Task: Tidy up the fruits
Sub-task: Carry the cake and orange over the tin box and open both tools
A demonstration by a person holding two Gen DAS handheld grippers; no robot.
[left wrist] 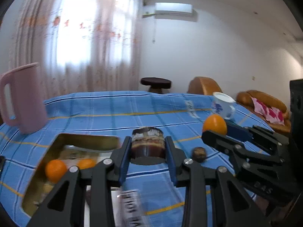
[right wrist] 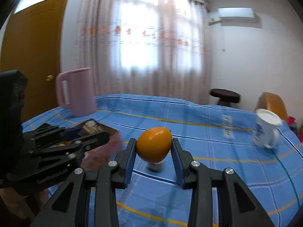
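Left tongs [left wrist: 148, 148]: we clamp a dark brown, cake-like piece [left wrist: 147, 143] above the blue checked cloth [left wrist: 106, 113], beside the gold tray [left wrist: 85, 140] holding two oranges [left wrist: 55, 170]. Right tongs [right wrist: 153, 148]: we grip an orange fruit [right wrist: 154, 144] clear of the cloth. Pink jug [left wrist: 24, 98], white cup [left wrist: 222, 105], small brown fruit [left wrist: 198, 154] nearby.

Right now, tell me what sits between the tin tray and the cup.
In the left wrist view, between the tray and the cup: both grippers' loads, a brown jar and an orange fruit.

I've got the orange fruit [right wrist: 154, 144] clamped in my R gripper [right wrist: 153, 151] over the blue cloth [right wrist: 208, 132]; L gripper [right wrist: 83, 134] holds smth dark, prob a jar.
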